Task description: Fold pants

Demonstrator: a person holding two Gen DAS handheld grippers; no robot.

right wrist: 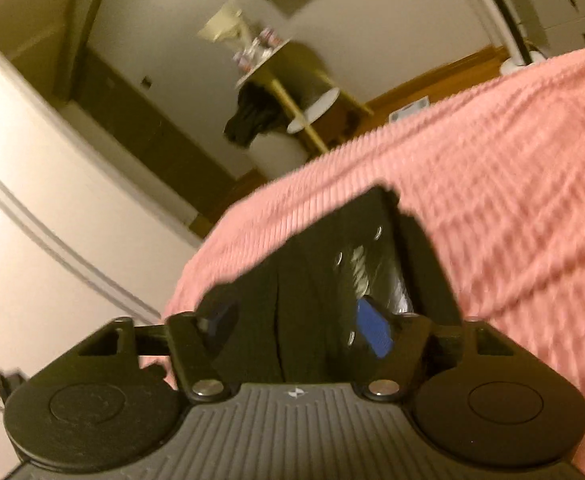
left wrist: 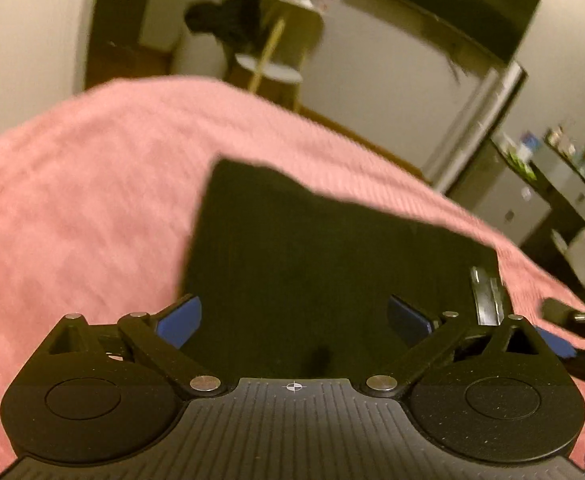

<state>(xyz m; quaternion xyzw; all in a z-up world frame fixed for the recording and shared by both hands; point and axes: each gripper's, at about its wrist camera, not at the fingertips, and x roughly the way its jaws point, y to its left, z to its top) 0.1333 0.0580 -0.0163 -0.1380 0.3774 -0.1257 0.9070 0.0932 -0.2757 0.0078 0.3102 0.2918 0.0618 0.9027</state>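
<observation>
Black pants (left wrist: 324,248) lie folded into a flat block on the pink ribbed bedspread (left wrist: 92,200). My left gripper (left wrist: 294,318) hovers over their near edge, its blue pads (left wrist: 180,320) spread wide with nothing pinched between them. At the pants' right edge a shiny strip shows, and beside it is part of my right gripper (left wrist: 584,328). In the right wrist view the pants (right wrist: 316,264) show metal snaps and a glossy lining. My right gripper (right wrist: 296,326) stands partly open above them, its blue pads (right wrist: 374,332) apart and not pressing the cloth.
Beyond the bed stands a small round side table (left wrist: 270,66) with clutter on top, and a dark garment (left wrist: 228,20) is draped over a white bin beside it. White wardrobe doors (right wrist: 32,200) are on the left. Shelves (left wrist: 552,176) with small items are on the right.
</observation>
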